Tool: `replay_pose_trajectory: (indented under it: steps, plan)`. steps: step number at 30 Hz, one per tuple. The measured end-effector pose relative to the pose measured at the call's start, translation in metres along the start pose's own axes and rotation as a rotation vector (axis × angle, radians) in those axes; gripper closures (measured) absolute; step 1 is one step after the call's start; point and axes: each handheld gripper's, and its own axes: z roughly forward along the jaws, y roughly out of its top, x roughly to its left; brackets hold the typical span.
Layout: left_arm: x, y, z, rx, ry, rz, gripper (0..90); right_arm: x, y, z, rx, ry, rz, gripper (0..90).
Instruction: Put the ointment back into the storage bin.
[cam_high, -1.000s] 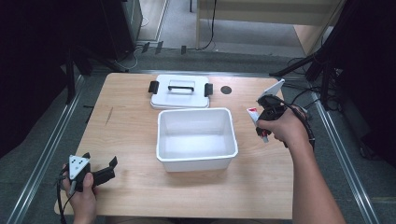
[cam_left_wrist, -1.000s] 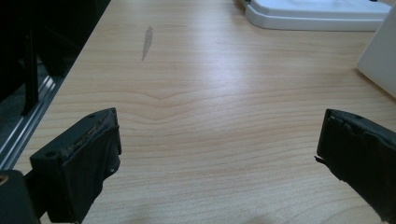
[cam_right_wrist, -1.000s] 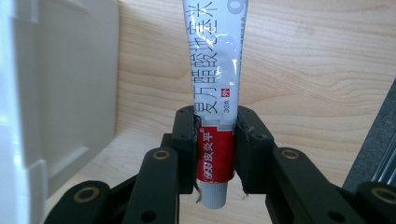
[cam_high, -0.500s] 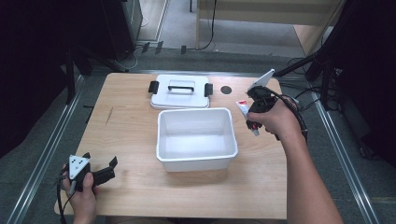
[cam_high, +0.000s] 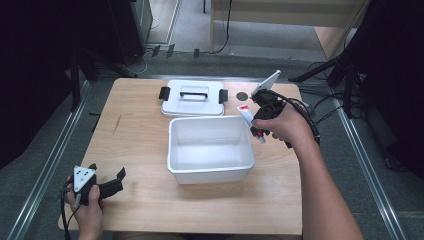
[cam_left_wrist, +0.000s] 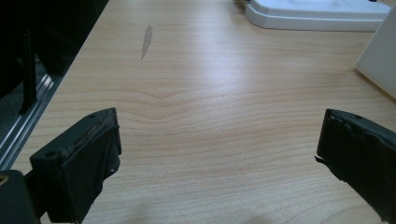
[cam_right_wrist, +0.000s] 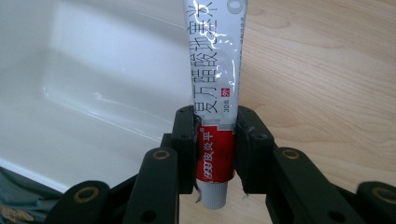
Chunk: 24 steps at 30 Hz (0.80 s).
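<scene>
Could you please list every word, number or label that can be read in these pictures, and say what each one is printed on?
"30g": on the white part of the tube held in the right tool.
Large grey Chinese characters run along the tube's white part; cropped and glare-struck, not safely readable.
White Chinese characters after "999" on the tube's red band: too small to read reliably.
The box and lid carry no readable text.

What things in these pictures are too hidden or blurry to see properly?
- Tube: its top end is cut off by the right gripper view's upper edge; in the high view its print is too small to read.
- White bin: its near inside wall is hidden by its own rim.
- Lid: cut off by the left gripper view's top edge.
</scene>
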Motion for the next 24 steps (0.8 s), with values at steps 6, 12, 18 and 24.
replay_pose_trajectory:
  steps: [6, 12, 18, 24]
  plan:
    - [0.000, 0.000, 0.000, 0.001, 0.000, -0.002, 0.1, 0.013, 0.001, 0.002, -0.007, 0.029, -0.094, 72.8]
    - [0.000, 0.000, 0.000, 0.001, -0.001, -0.002, 0.1, 0.025, 0.003, 0.004, -0.006, 0.045, -0.168, 72.8]
    - [0.000, 0.000, 0.000, 0.001, -0.002, -0.003, 0.1, 0.034, 0.002, 0.004, -0.024, 0.064, -0.262, 72.7]
    - [0.000, 0.000, 0.000, 0.003, -0.001, -0.001, 0.1, 0.043, -0.001, 0.007, -0.045, 0.100, -0.414, 72.8]
